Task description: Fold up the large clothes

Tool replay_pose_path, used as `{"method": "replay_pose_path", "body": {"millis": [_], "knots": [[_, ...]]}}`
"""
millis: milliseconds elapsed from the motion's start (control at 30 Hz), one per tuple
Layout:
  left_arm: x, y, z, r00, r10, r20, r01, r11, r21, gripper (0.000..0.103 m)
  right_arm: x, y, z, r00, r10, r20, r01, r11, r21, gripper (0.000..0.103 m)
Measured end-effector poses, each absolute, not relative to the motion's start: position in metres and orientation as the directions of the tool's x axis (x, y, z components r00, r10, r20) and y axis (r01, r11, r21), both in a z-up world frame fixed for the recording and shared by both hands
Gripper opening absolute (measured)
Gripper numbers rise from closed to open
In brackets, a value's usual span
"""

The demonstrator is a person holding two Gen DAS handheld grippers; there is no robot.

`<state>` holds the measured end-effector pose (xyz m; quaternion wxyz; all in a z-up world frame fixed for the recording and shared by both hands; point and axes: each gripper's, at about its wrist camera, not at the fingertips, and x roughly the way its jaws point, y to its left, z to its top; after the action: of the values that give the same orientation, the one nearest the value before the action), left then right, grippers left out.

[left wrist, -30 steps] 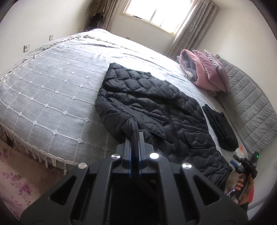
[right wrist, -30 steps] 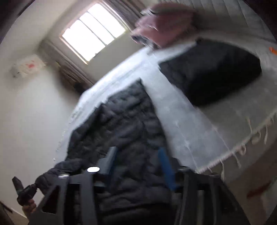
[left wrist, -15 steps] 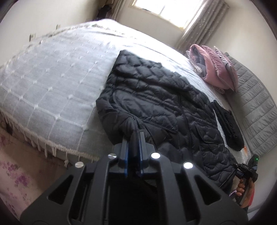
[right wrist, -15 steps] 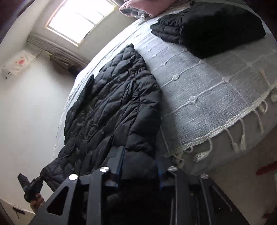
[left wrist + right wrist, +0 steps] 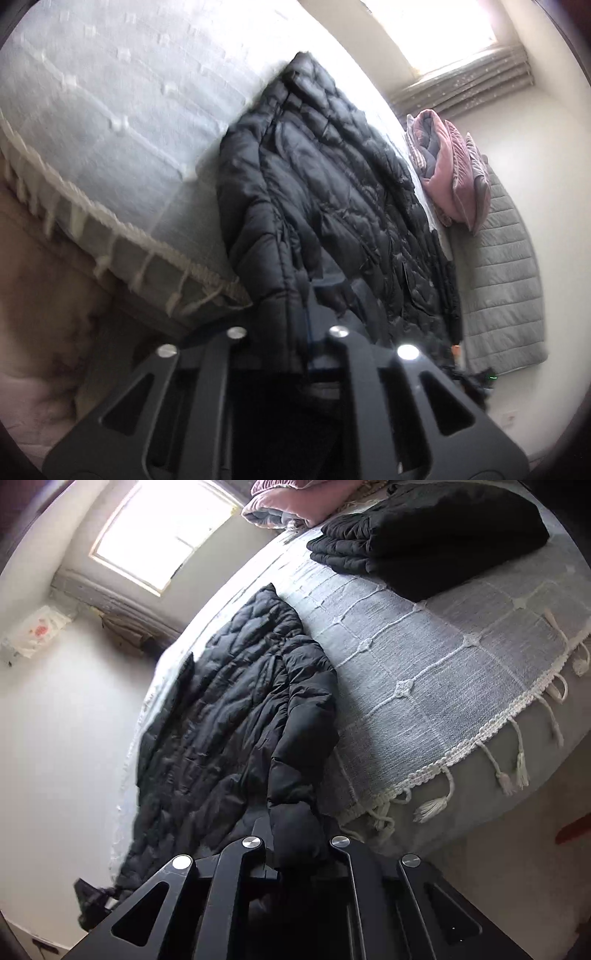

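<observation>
On the bed, a black quilted jacket lies spread flat with its long axis running from the fringed near edge toward the window wall, hood end away, hem at the edge. Left tool is pinched narrow on one hem corner; right tool has just closed and now clamps the dark cuff of the near sleeve where it overhangs the fringe. Open grey bedspread lies to both sides of the jacket; a folded black garment and pink bedding sit well apart near the headboard.
</observation>
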<state>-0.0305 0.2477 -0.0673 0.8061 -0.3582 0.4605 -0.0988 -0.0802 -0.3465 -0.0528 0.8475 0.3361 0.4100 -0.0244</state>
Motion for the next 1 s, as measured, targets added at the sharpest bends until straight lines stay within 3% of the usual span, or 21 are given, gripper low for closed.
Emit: {"method": "replay_pose_path", "body": {"millis": [100, 300, 533, 767, 900, 1000], "knots": [[-0.036, 0.245, -0.041, 0.586, -0.489, -0.646, -0.127, 0.732, -0.67, 0.011, -0.089, -0.343, -0.029, 0.708, 0.292, -0.644, 0.248, 0.75, 0.613, 0.006], [-0.065, 0.239, 0.027, 0.683, -0.5, -0.532, -0.019, 0.716, -0.698, 0.011, -0.108, -0.326, 0.029, 0.77, 0.287, -0.57, 0.139, 0.796, 0.589, 0.006], [-0.078, 0.251, 0.071, 0.743, -0.532, -0.406, 0.053, 0.651, -0.757, 0.011, -0.148, -0.332, 0.093, 0.859, 0.284, -0.426, 0.038, 0.794, 0.607, 0.006], [0.012, 0.258, 0.066, 0.742, -0.527, -0.416, -0.008, 0.612, -0.79, 0.014, -0.093, -0.337, 0.112, 0.872, 0.311, -0.378, -0.017, 0.792, 0.61, 0.006], [0.088, 0.256, 0.057, 0.724, -0.521, -0.452, -0.075, 0.591, -0.803, 0.025, -0.019, -0.34, 0.112, 0.87, 0.34, -0.358, -0.028, 0.758, 0.652, 0.007], [0.149, 0.249, 0.05, 0.693, -0.507, -0.513, -0.106, 0.632, -0.768, 0.036, 0.054, -0.355, 0.093, 0.863, 0.307, -0.401, 0.063, 0.723, 0.688, 0.012]]}}
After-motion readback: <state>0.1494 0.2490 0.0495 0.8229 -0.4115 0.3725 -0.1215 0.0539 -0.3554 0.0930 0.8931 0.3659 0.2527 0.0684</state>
